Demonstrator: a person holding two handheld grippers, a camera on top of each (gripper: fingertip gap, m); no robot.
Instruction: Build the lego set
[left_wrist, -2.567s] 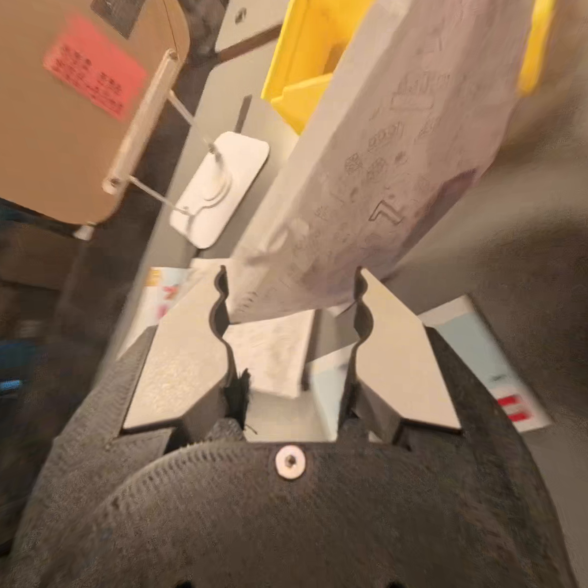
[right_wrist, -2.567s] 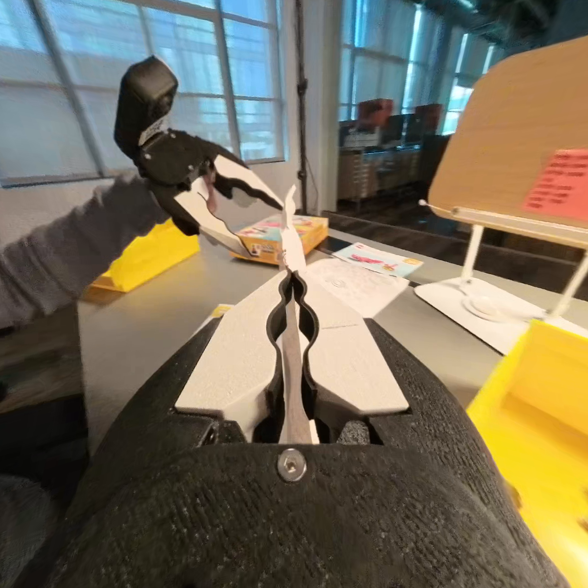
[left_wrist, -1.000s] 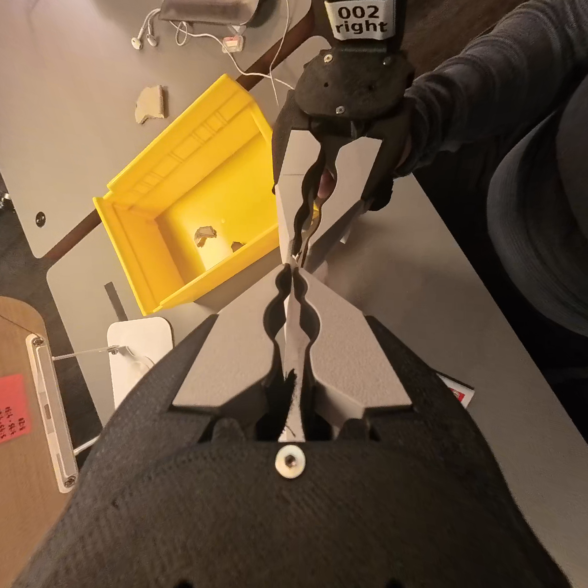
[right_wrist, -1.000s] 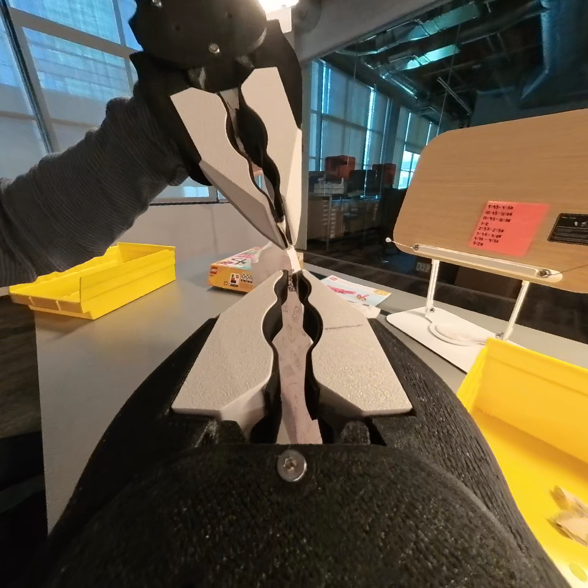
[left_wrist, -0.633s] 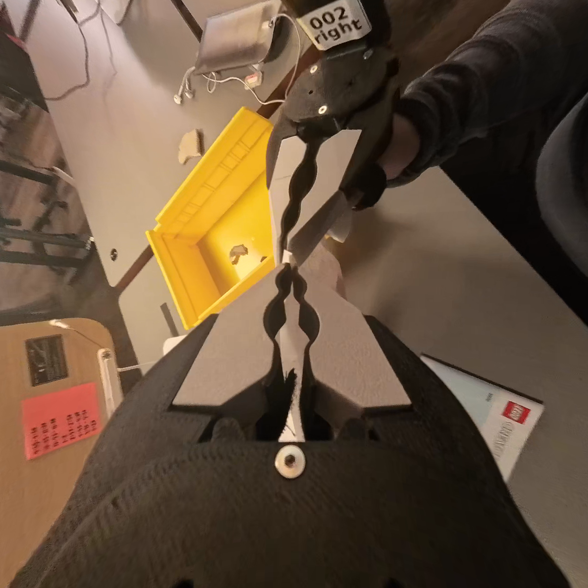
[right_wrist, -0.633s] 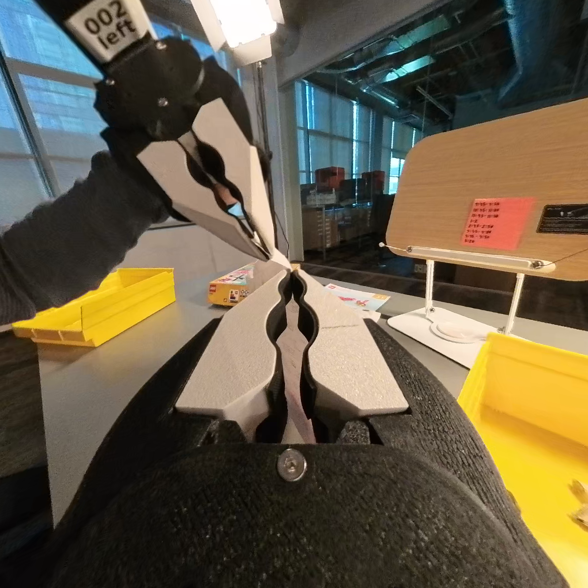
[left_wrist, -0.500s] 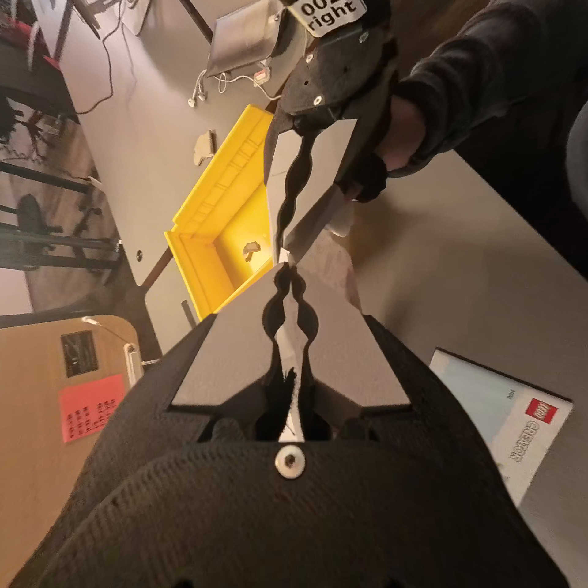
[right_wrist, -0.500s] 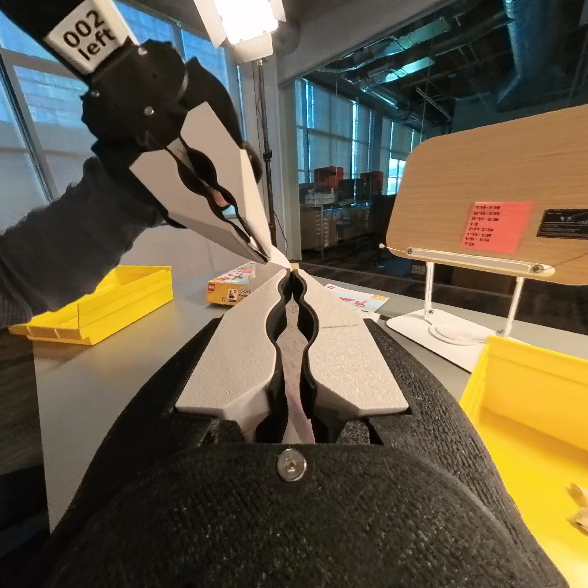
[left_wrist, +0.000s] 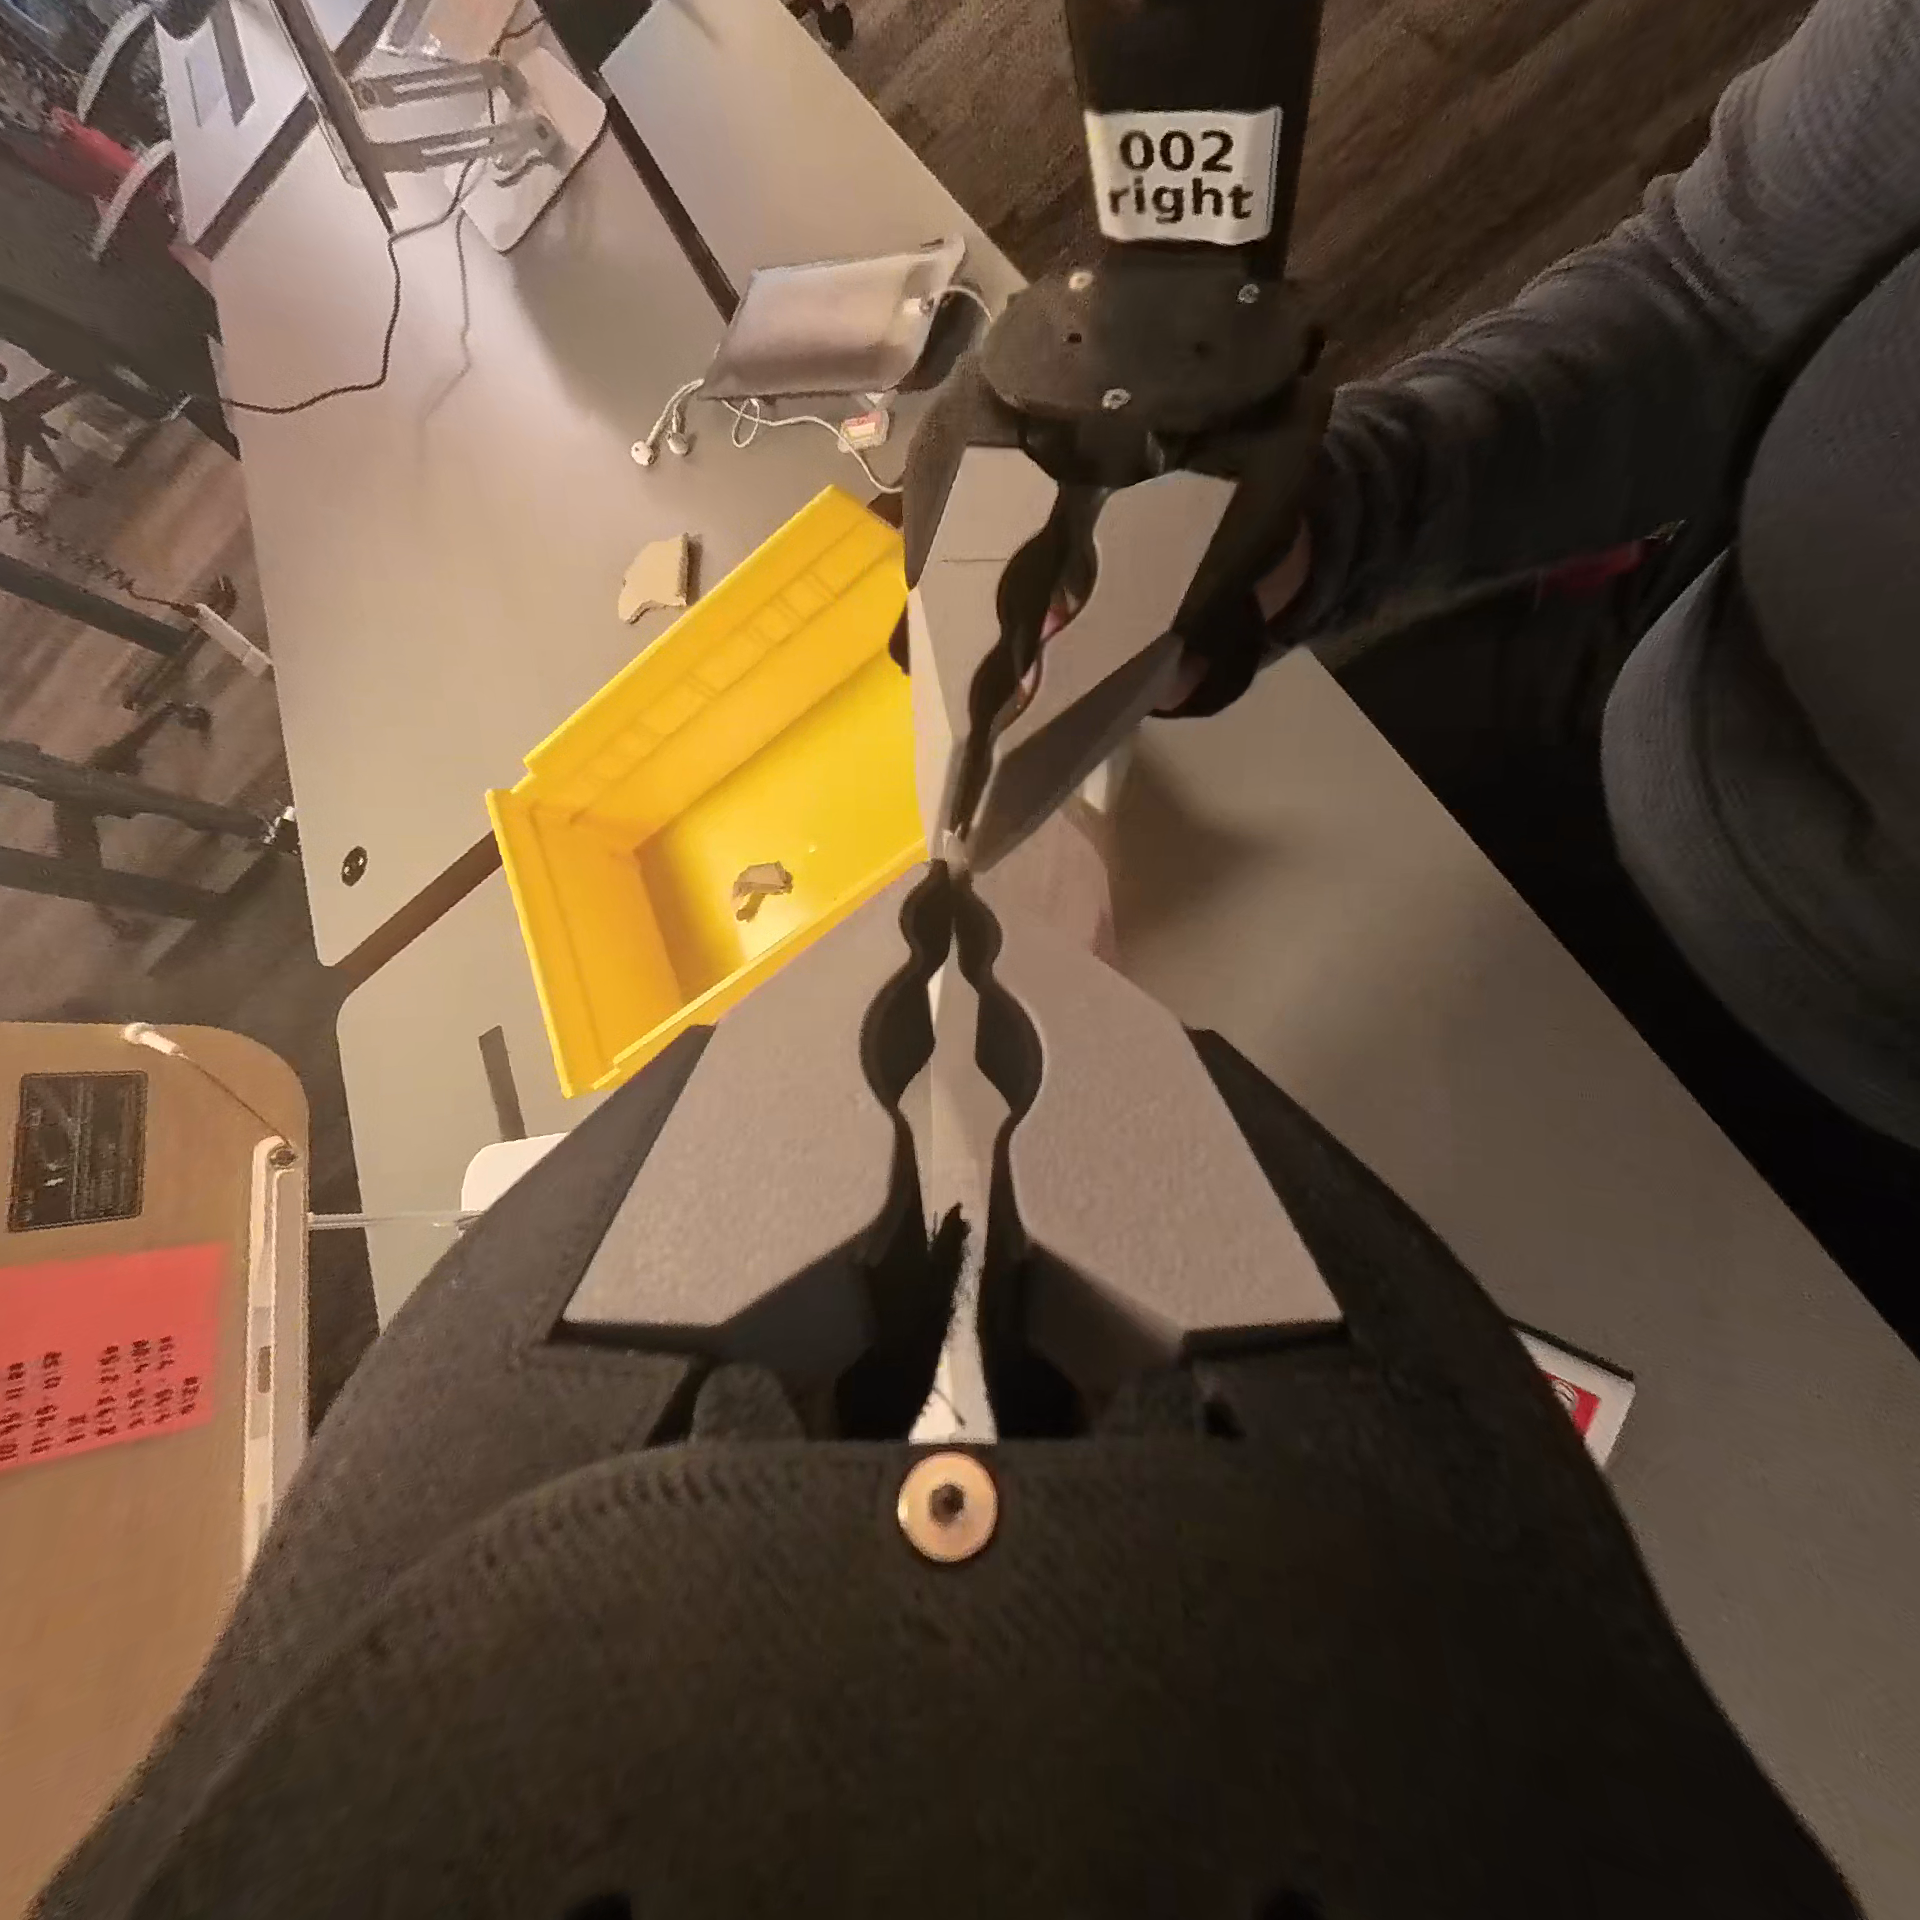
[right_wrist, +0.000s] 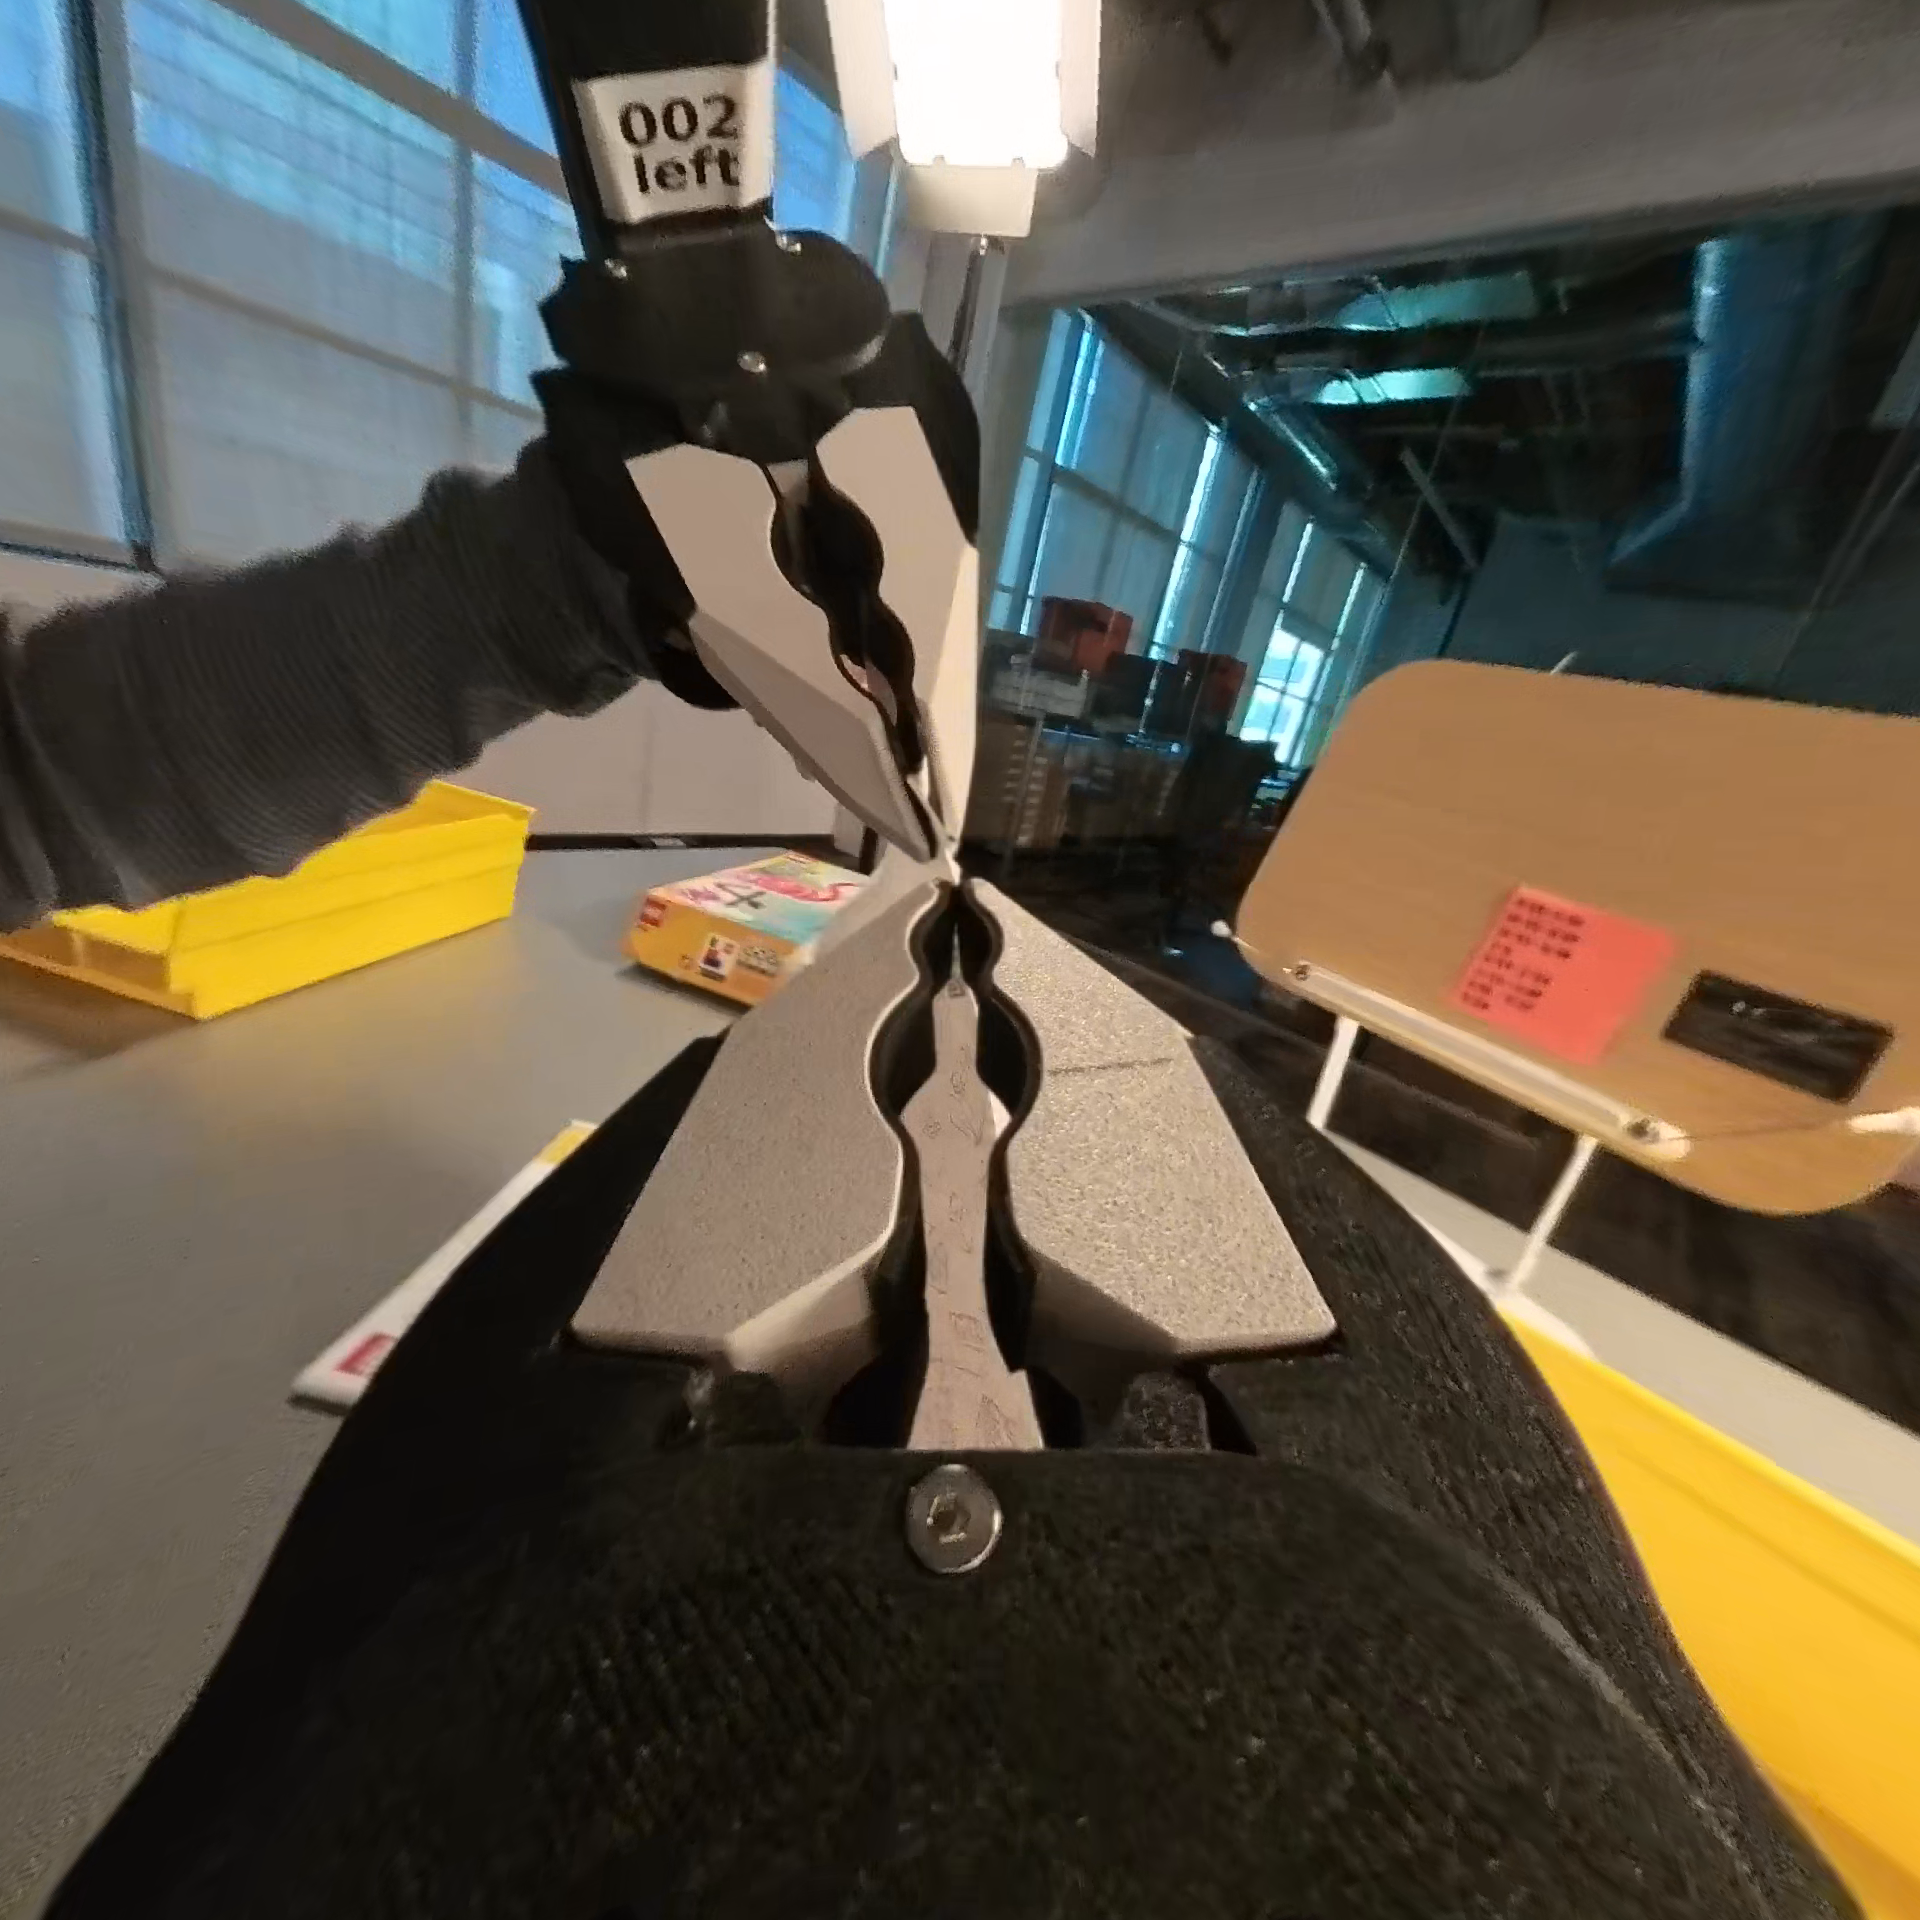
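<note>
My left gripper (left_wrist: 951, 878) is shut on a thin white printed paper bag (left_wrist: 951, 1070). The bag runs edge-on between its fingers. My right gripper (right_wrist: 954, 894) is shut on the same paper bag (right_wrist: 961, 1247), which shows small printed drawings between its fingers. The two grippers meet tip to tip in the air above the grey table (left_wrist: 1351, 935). The right gripper (left_wrist: 961, 831) shows in the left wrist view, and the left gripper (right_wrist: 930, 842) shows in the right wrist view. Each is held by a hand in a dark sleeve.
A yellow bin (left_wrist: 582, 904) holding a paper scrap (left_wrist: 761, 886) sits below the tips; it also shows in the right wrist view (right_wrist: 1714, 1558). Another scrap (left_wrist: 655, 577) lies on the table. A wooden book stand (right_wrist: 1558, 935), a toy box (right_wrist: 743, 925), a yellow tray (right_wrist: 312, 925) and a booklet (right_wrist: 436, 1278) are around. My left and right fingertips are right by each other.
The left gripper, open beside the bag 2.6 s ago, has shut on it. Since then both grippers have stayed tip to tip on the bag while swinging and tilting above the bin.
</note>
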